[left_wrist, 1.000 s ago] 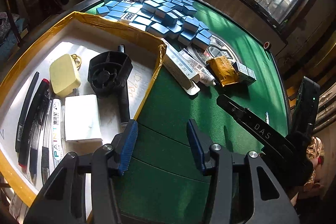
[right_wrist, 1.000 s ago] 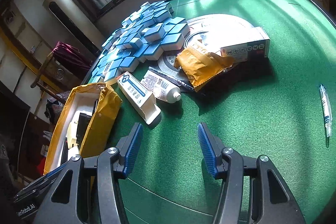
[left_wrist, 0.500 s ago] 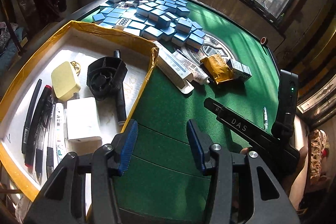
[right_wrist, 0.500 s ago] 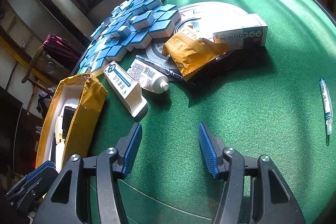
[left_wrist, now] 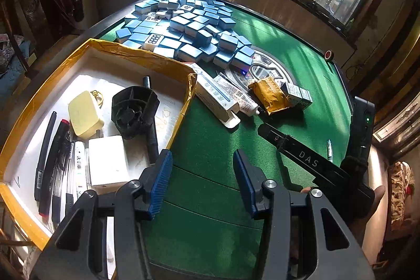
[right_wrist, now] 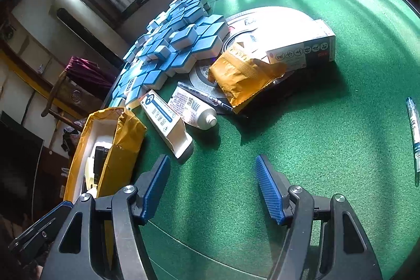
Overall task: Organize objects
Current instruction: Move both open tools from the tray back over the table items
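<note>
On the green table lie a long white-and-blue carton (right_wrist: 162, 120), a white tube (right_wrist: 194, 109), a crumpled yellow-brown packet (right_wrist: 241, 75) and a printed white box (right_wrist: 302, 49). A clear pen (right_wrist: 413, 127) lies apart at the right. My right gripper (right_wrist: 212, 162) hovers over bare felt just short of the carton; its jaws are opening and hold nothing. My left gripper (left_wrist: 201, 156) is open and empty, beside the yellow-taped box (left_wrist: 141, 54). That box holds several pens (left_wrist: 50, 154), a yellow case (left_wrist: 85, 113), a black fan (left_wrist: 135, 109) and a white block (left_wrist: 107, 162).
A heap of blue-backed mahjong tiles (left_wrist: 183, 28) covers the table's far left, behind the yellow-taped box. A round control panel (right_wrist: 262, 22) sits under the packet and the printed box. A thin pen (right_wrist: 202, 95) pokes out from beneath the packet. Windows line the far wall.
The right gripper's jaws have spread wider. Both hands stay roughly where they were, and nothing on the table has moved.
</note>
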The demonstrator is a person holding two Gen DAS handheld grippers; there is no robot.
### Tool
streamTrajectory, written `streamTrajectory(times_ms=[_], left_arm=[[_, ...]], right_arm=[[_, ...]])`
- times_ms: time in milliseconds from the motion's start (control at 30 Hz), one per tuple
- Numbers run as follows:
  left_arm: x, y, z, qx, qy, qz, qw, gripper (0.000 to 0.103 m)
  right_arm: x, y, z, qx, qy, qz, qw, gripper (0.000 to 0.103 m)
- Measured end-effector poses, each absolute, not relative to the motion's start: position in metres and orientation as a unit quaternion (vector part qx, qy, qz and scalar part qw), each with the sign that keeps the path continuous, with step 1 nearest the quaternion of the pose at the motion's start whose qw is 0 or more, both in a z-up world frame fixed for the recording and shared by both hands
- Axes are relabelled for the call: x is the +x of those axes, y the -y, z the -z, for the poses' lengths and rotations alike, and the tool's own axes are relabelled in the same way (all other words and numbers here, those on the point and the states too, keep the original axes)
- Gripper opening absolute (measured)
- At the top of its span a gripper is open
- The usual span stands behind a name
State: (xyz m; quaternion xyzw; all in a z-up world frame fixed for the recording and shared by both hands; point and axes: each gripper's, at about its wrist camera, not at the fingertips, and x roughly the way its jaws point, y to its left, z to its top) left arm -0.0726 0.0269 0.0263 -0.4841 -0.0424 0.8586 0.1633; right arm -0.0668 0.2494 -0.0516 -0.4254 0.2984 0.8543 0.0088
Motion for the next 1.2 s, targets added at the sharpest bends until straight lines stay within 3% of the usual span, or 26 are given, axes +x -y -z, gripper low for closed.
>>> streamTrajectory(times_ms=[367, 633, 767, 1200], left_arm=[[-0.088, -0.036, -0.010, -0.513, 0.051, -0.840, 0.168, 0.047], [-0.102, -0.042, -0.017, -0.513, 0.060, -0.842, 0.155, 0.047], [-0.106, -0.043, -0.017, -0.517, 0.072, -0.841, 0.145, 0.047], [-0.076, -0.029, -0.020, -0.509, 0.100, -0.848, 0.106, 0.047]], right_arm=[[-0.063, -0.263, 0.042, -0.401, -0.306, -0.863, 0.013, 0.062], [-0.097, -0.241, 0.017, -0.418, -0.233, -0.877, -0.042, 0.061], [-0.126, -0.232, 0.025, -0.452, -0.188, -0.870, -0.053, 0.044], [-0.144, -0.229, 0.059, -0.483, -0.188, -0.852, -0.070, 0.033]])
